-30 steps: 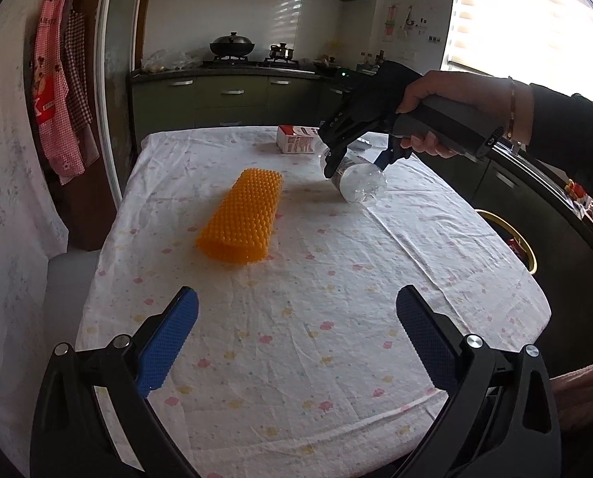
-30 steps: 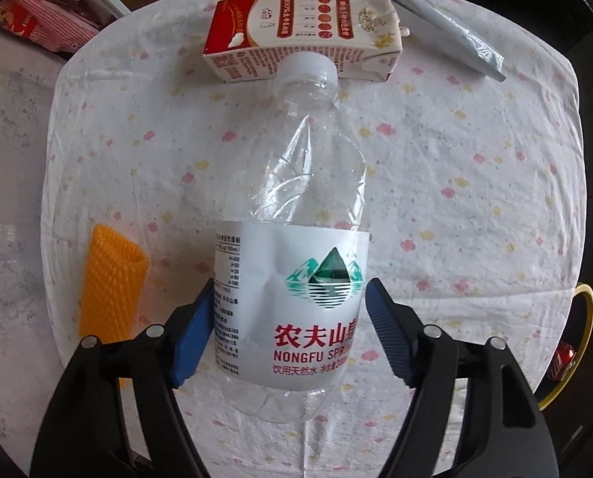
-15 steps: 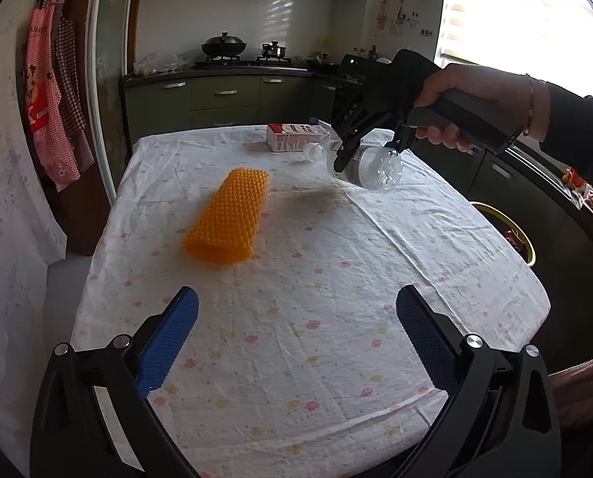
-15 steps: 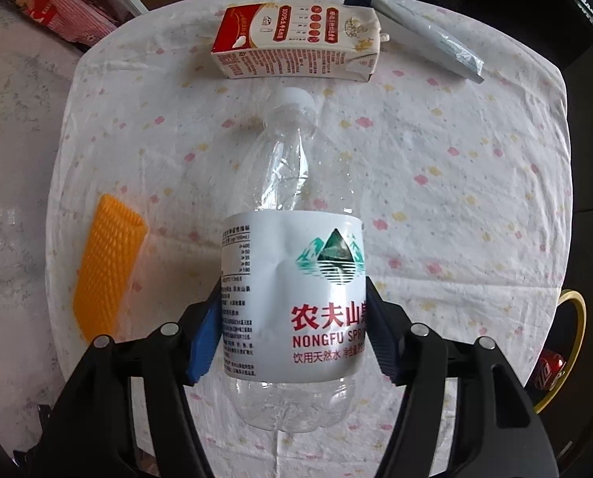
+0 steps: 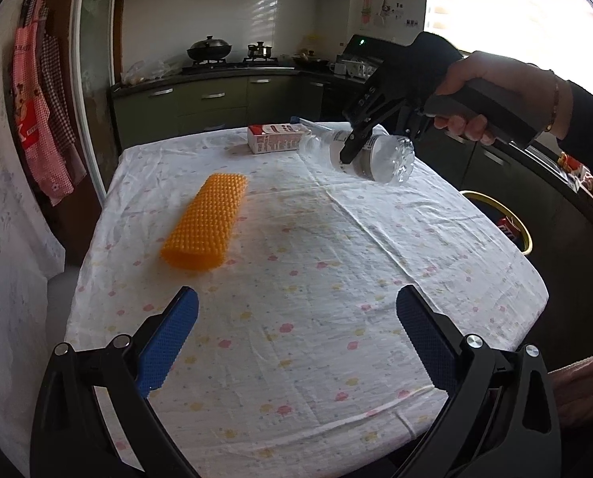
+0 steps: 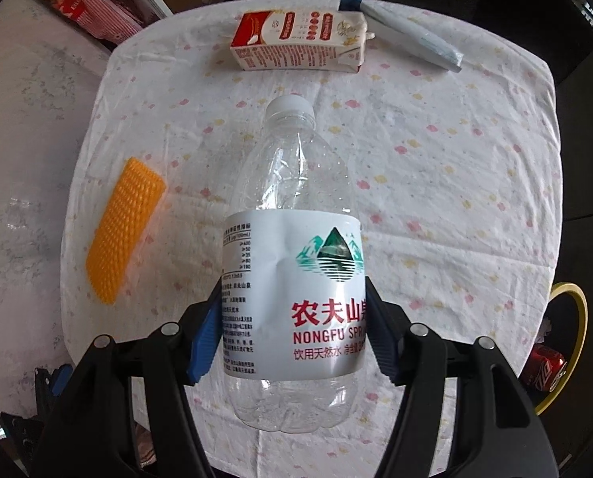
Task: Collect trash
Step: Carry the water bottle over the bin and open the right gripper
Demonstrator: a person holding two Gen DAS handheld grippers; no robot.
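Note:
My right gripper (image 6: 292,298) is shut on an empty clear plastic water bottle (image 6: 296,247) with a white label, held in the air above the table. In the left wrist view the bottle (image 5: 370,153) hangs in the right gripper (image 5: 354,147) over the far right of the table. My left gripper (image 5: 294,332) is open and empty over the table's near edge. An orange foam net sleeve (image 5: 207,221) lies left of centre; it also shows in the right wrist view (image 6: 123,229). A red and white milk carton (image 6: 300,40) and a grey-blue wrapper (image 6: 408,38) lie at the far end.
A yellow-rimmed bin (image 6: 567,342) with a red can (image 6: 545,368) inside stands on the floor right of the table; it shows in the left wrist view (image 5: 507,219). The table wears a white flowered cloth (image 5: 296,271). Kitchen counters (image 5: 216,91) stand behind.
My right gripper has lifted the bottle higher off the table and pulled it back from the carton. The left gripper has stayed open near the table's front edge.

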